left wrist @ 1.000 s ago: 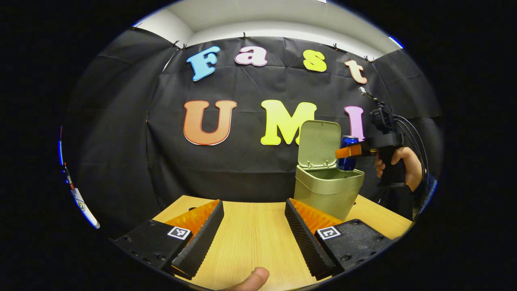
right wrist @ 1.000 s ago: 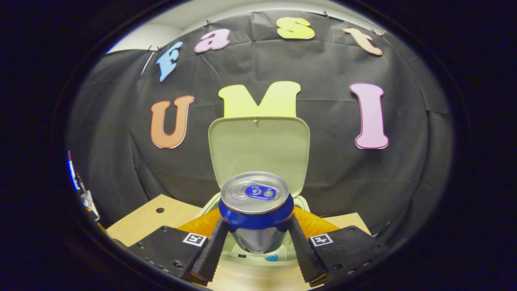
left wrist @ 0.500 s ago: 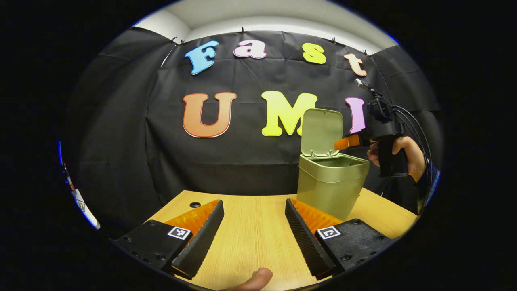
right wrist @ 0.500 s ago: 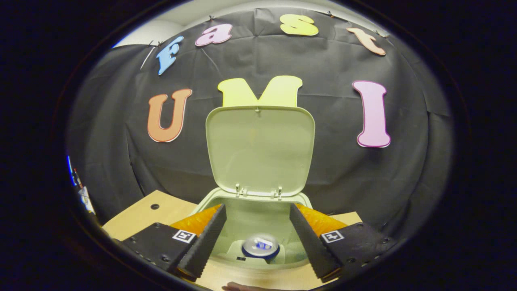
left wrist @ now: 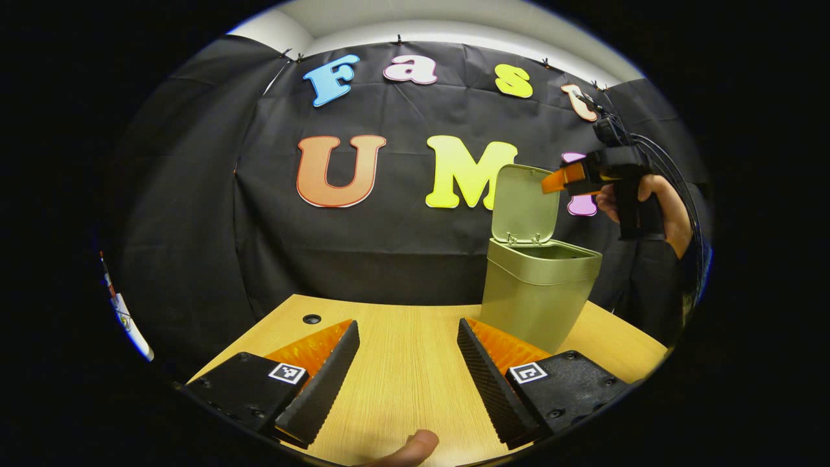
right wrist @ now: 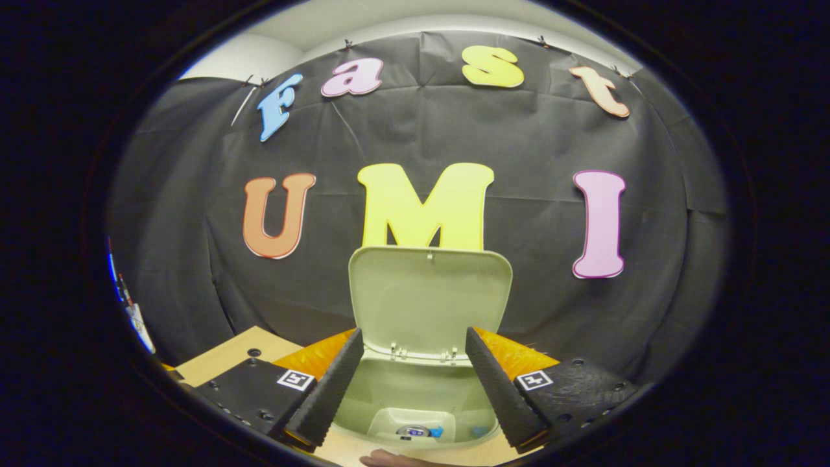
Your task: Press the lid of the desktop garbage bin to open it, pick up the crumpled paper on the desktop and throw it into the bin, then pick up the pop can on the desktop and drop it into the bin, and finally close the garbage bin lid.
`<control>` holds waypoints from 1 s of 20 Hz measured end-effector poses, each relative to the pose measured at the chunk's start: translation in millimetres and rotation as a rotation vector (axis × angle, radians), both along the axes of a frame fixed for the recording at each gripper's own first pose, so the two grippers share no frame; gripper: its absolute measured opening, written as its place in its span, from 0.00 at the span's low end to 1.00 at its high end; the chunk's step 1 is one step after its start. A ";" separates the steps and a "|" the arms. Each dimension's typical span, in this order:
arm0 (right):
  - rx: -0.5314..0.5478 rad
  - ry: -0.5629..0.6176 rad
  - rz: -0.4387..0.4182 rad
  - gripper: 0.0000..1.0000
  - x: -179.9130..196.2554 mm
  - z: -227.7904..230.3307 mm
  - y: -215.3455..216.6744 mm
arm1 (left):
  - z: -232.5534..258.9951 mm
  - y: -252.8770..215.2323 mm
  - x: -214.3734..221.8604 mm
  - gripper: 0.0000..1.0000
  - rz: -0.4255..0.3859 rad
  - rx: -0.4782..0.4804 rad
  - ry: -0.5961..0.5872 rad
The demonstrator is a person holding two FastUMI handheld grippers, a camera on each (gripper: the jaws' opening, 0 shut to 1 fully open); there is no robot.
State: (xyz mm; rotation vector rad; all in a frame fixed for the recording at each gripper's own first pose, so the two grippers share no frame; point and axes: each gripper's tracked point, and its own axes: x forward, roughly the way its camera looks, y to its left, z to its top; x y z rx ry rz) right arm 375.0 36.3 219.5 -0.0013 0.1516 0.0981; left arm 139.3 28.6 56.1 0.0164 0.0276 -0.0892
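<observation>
Right gripper view: one pop can [right wrist: 413, 431] inside one bin [right wrist: 415, 395]; both tongs [right wrist: 408, 383] wide.

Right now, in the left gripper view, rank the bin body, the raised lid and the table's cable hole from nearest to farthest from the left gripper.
1. Bin body: just beyond the left gripper, to its right.
2. Cable hole: ahead-left on the table; too close to the bin to rank firmly.
3. Raised lid: farthest, upright above the bin's back edge.

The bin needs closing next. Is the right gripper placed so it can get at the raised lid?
Probably yes: the right gripper, open and empty, hangs above the bin facing the upright lid, with nothing between them.
</observation>
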 end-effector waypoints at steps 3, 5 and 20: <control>-0.013 -0.015 -0.003 0.96 14.0 34.8 7.2 | -0.1 3.9 -1.2 0.98 0.000 -0.008 0.004; -0.027 -0.031 -0.016 0.96 31.0 61.5 9.2 | 1.6 7.4 -3.3 0.98 0.008 -0.014 0.003; 0.032 0.108 -0.049 0.94 87.0 44.8 -0.4 | 4.2 22.7 -5.7 0.98 0.032 0.001 -0.026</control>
